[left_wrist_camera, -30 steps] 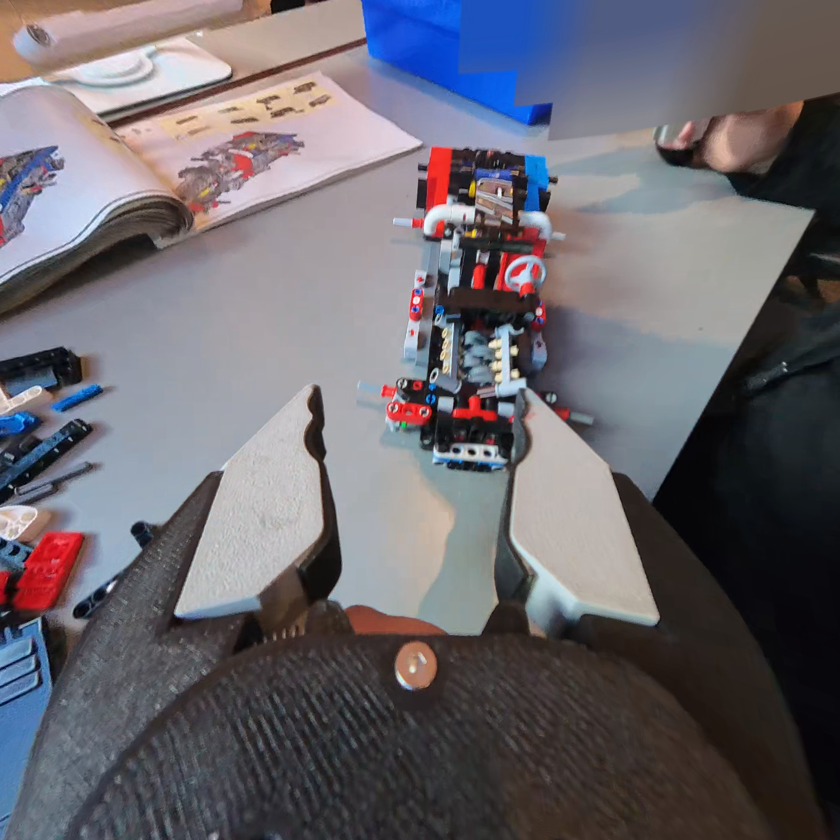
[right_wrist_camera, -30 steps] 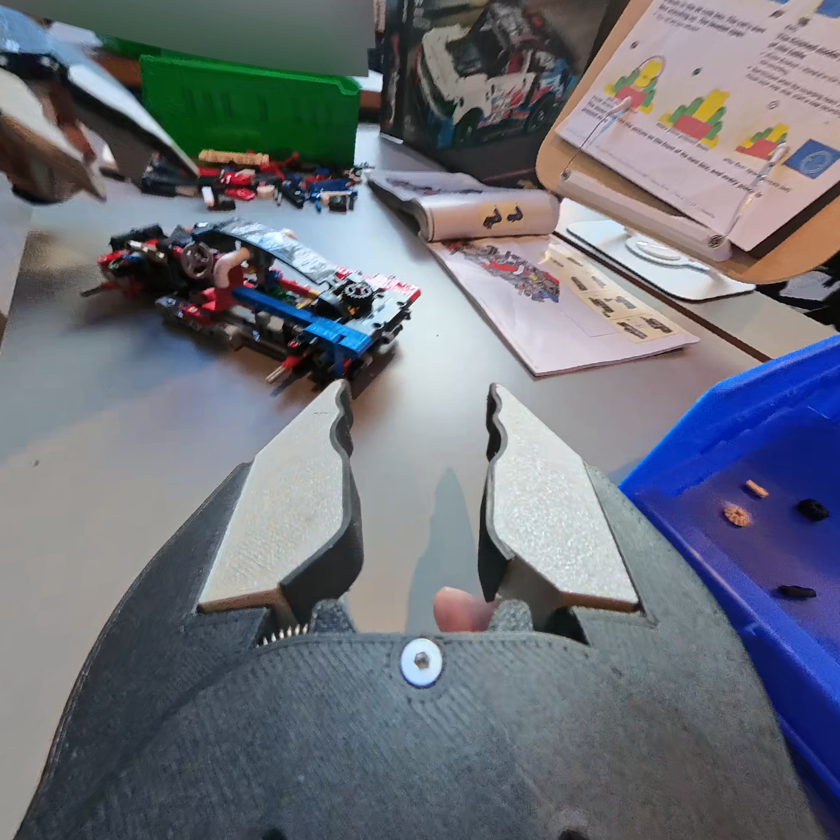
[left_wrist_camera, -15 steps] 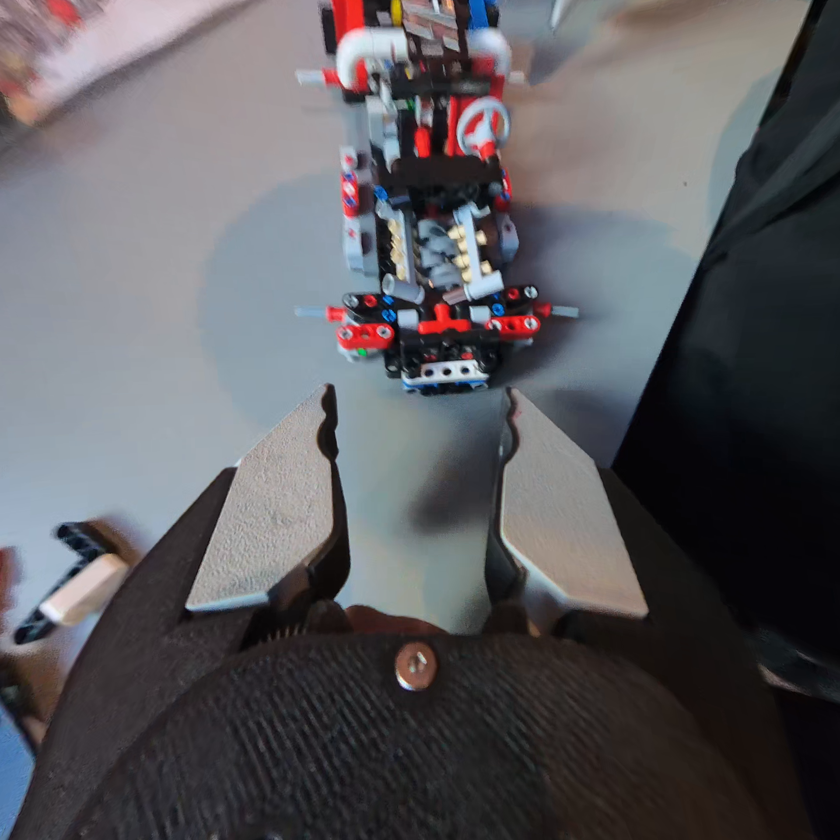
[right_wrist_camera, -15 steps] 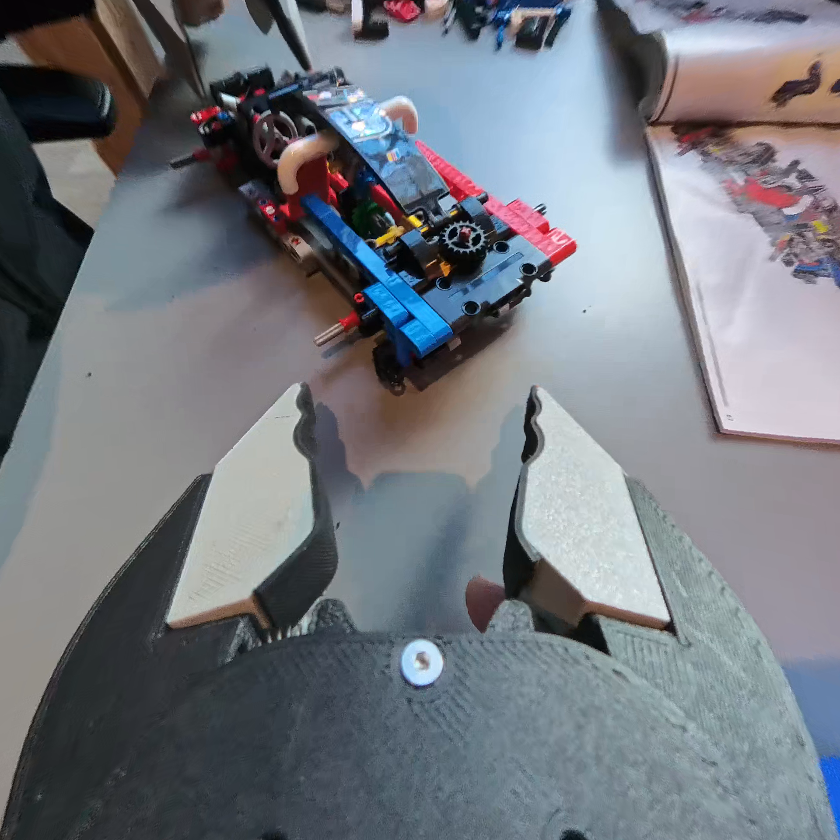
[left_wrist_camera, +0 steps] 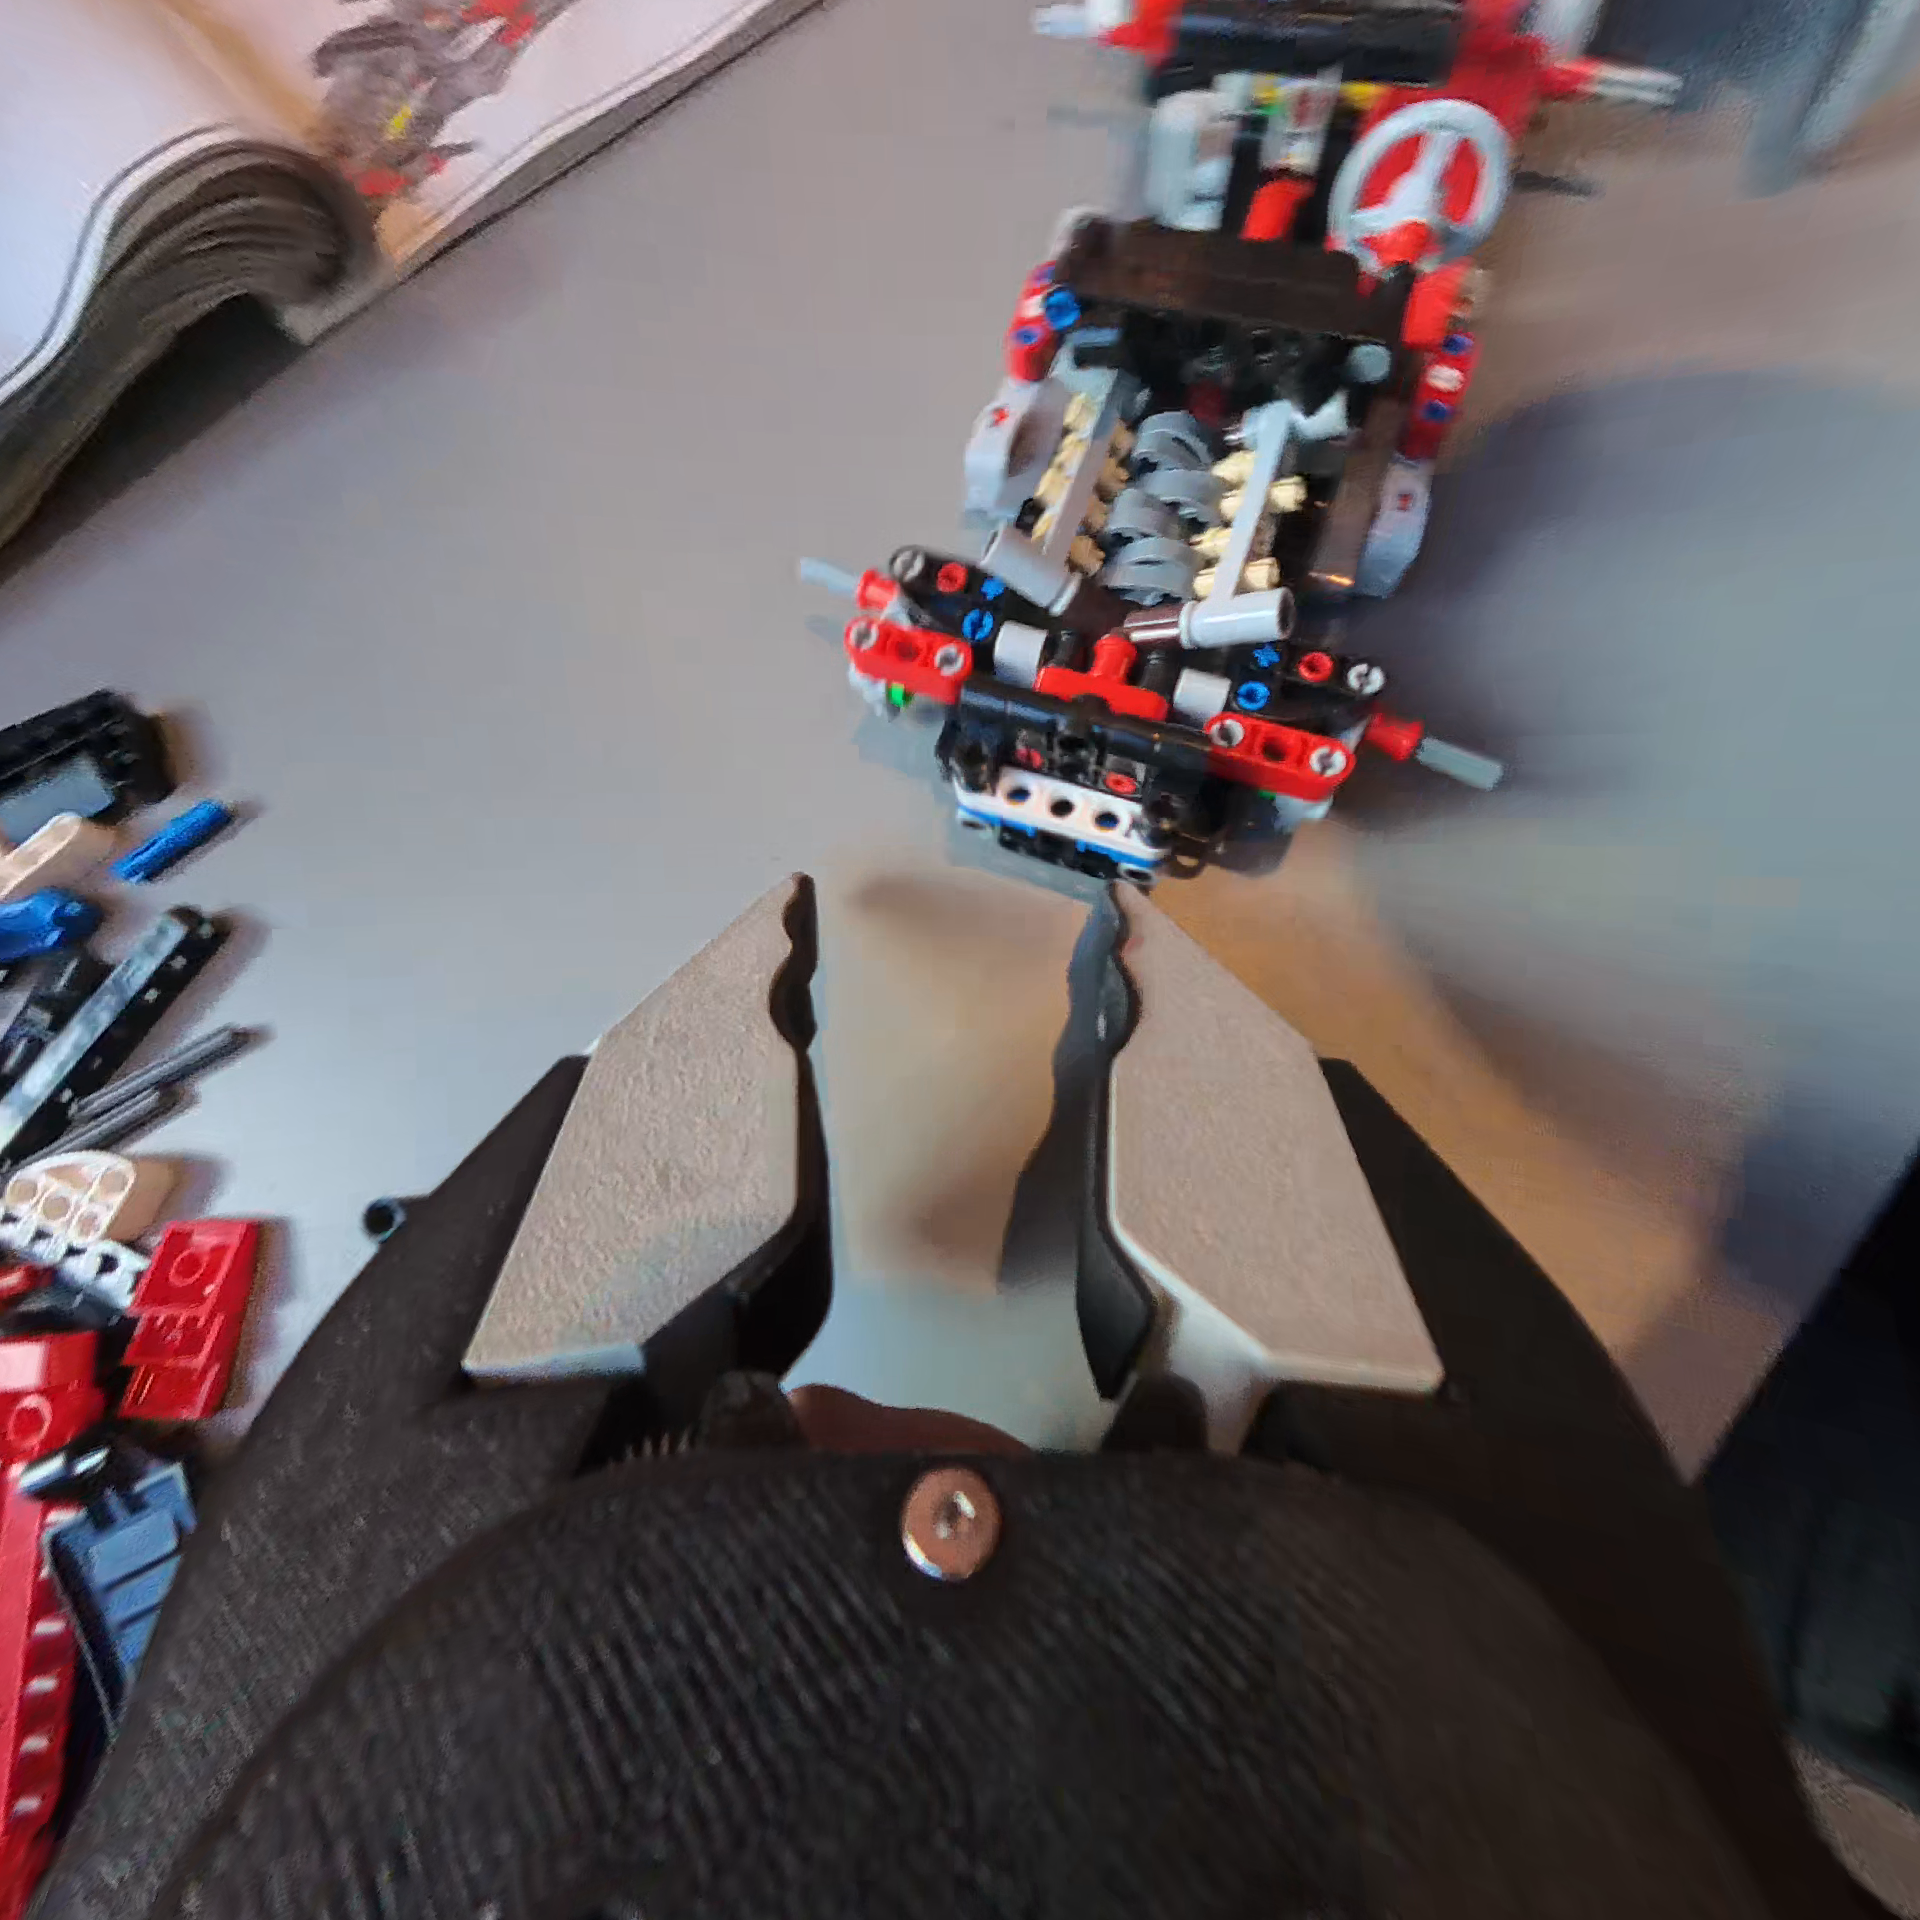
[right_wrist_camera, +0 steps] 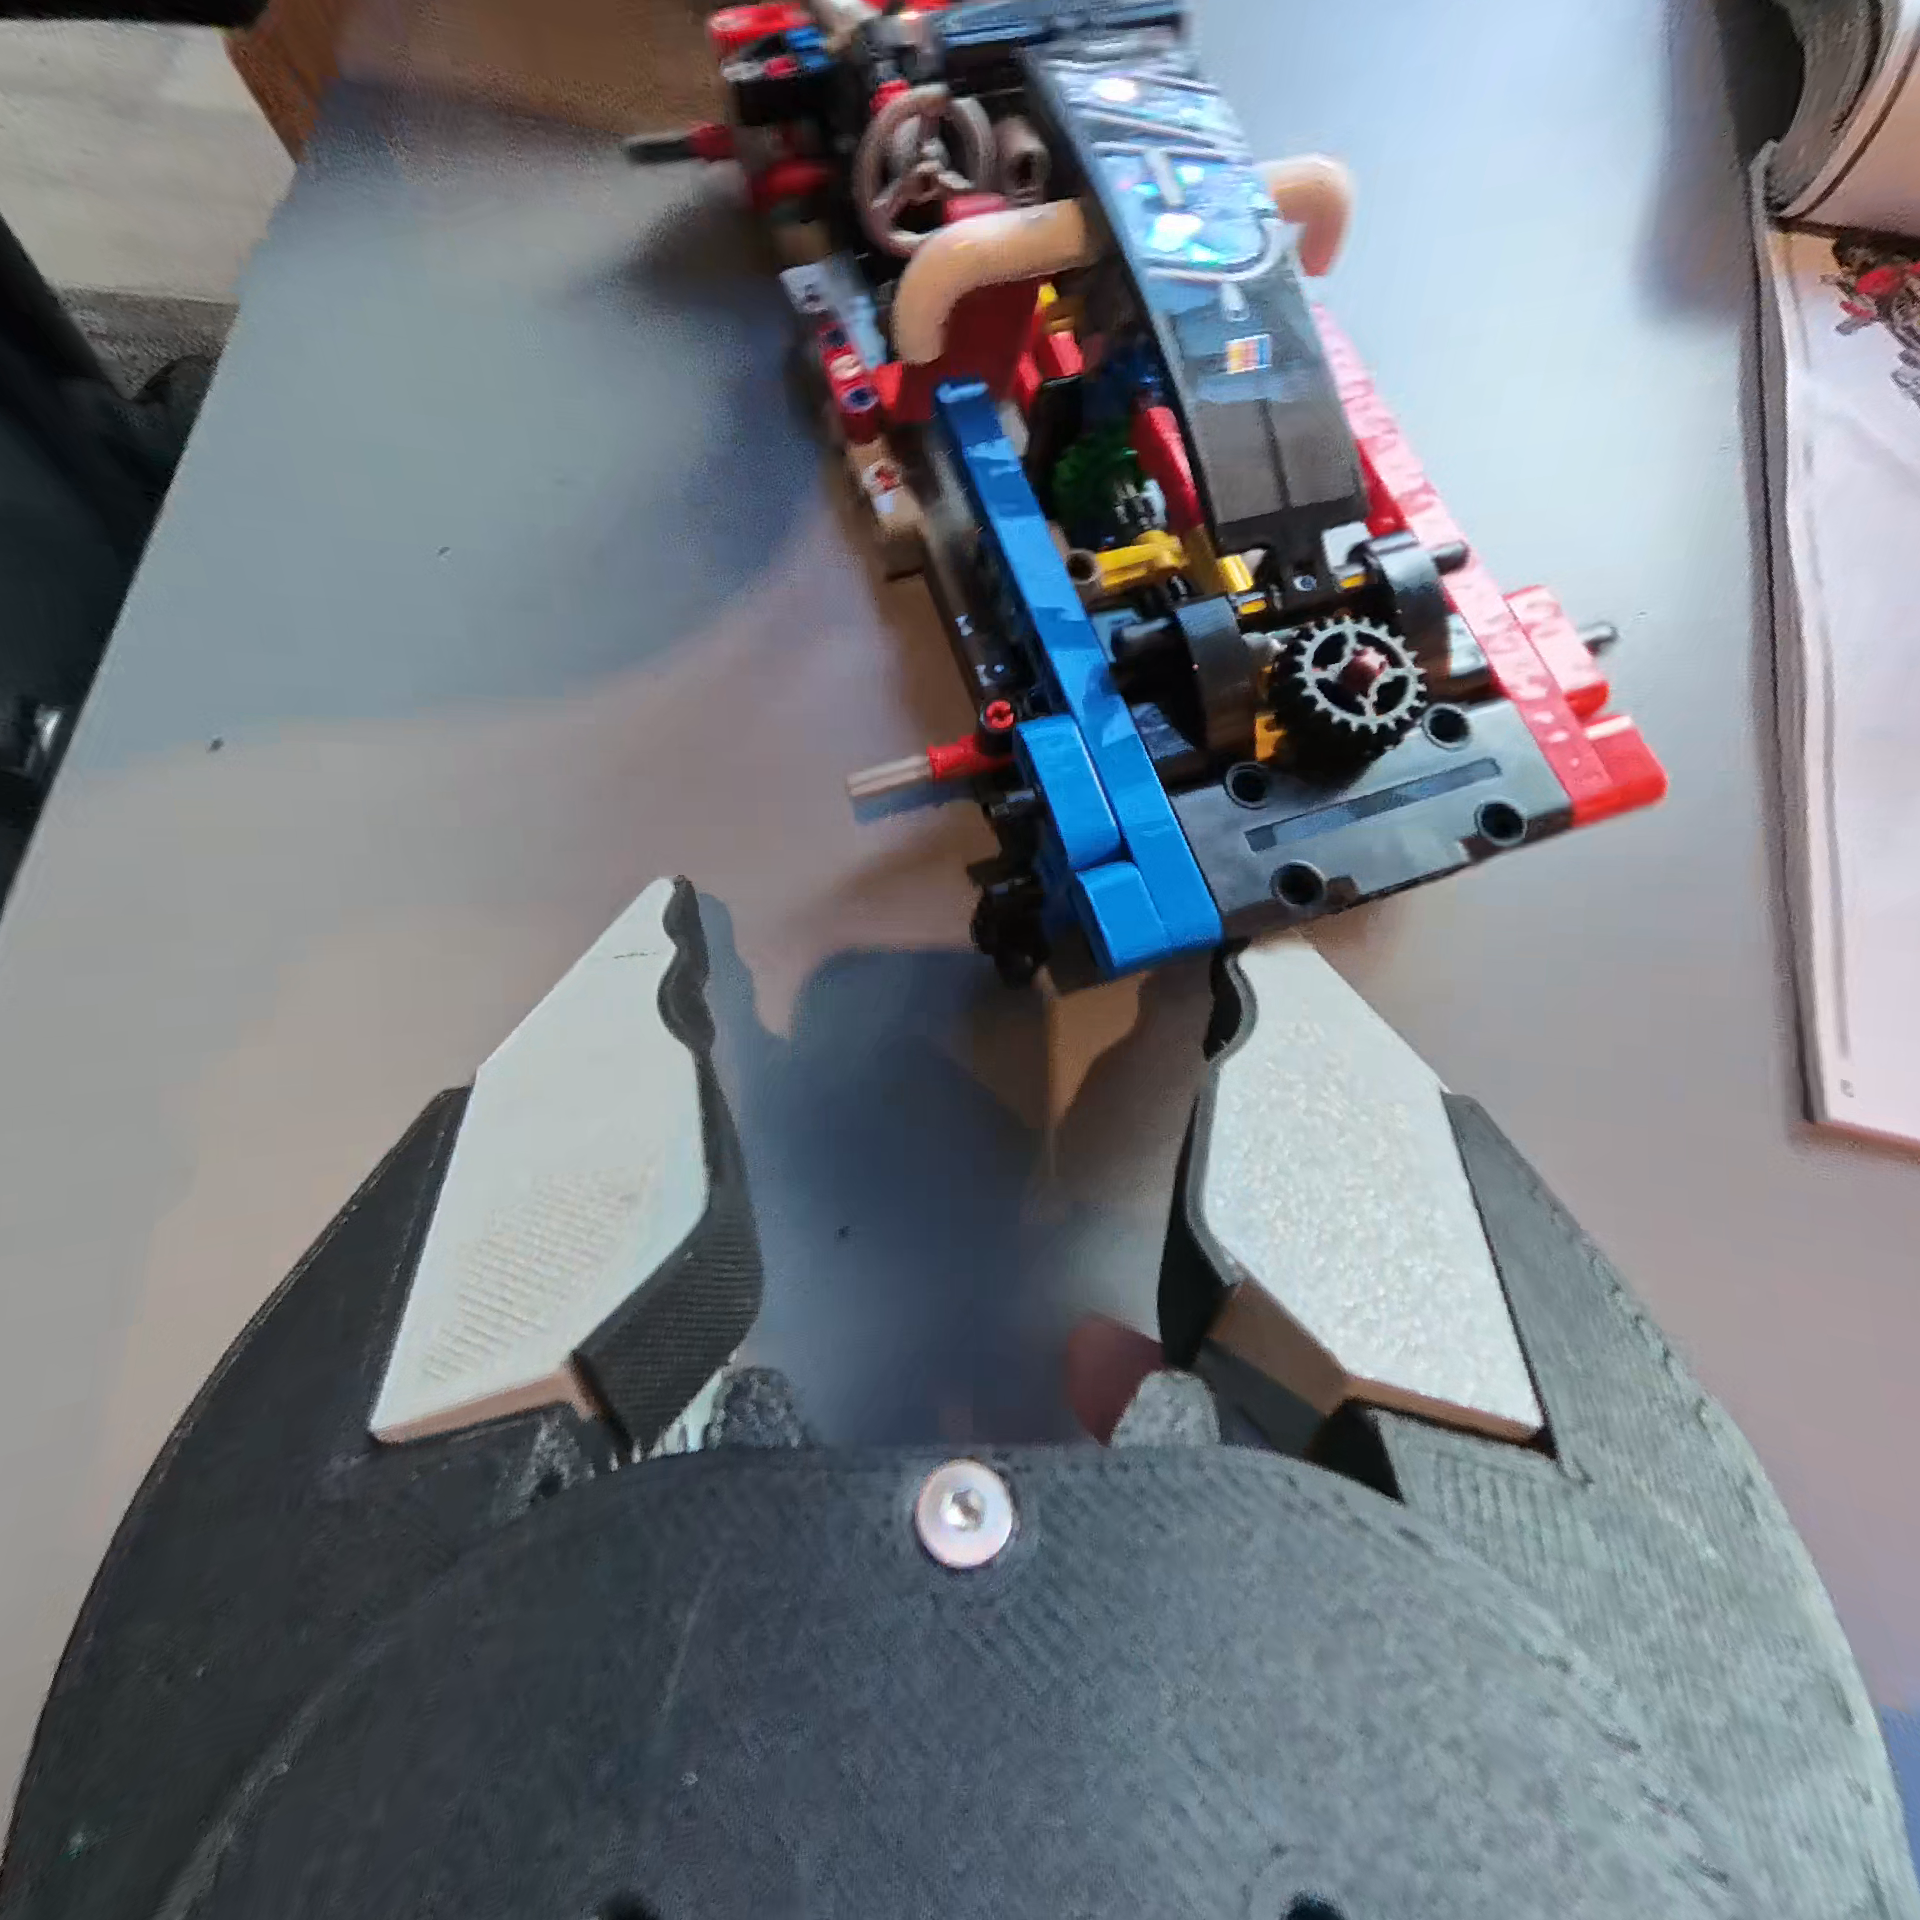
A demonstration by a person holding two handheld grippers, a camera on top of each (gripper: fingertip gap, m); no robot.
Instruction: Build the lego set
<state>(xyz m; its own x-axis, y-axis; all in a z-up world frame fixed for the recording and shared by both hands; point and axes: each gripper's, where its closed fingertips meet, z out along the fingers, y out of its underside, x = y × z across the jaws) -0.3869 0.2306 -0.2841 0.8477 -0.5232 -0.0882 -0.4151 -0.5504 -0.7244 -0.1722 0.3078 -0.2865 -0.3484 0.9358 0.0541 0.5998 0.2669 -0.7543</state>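
A half-built lego car chassis [left_wrist_camera: 1174,499] in red, black, grey and blue lies lengthwise on the grey table. Its engine end with a white and blue beam faces my left gripper [left_wrist_camera: 956,899], which is open and empty just short of it. The chassis's other end [right_wrist_camera: 1226,665], with a blue beam, a black gear and a black plate, faces my right gripper [right_wrist_camera: 956,925]. That gripper is open and empty, its right fingertip nearly at the black plate's edge.
Loose lego pieces [left_wrist_camera: 94,1122] in red, black, blue and white lie at the left. An open instruction booklet [left_wrist_camera: 208,177] lies at the far left and shows at the right of the right wrist view [right_wrist_camera: 1849,623]. The table edge [right_wrist_camera: 187,436] runs left of the chassis. My hands' fingertips stand some 25 cm from each other.
Both grippers have closed in on the chassis from opposite ends. The left jaws have narrowed a little; the right jaws have opened wider.
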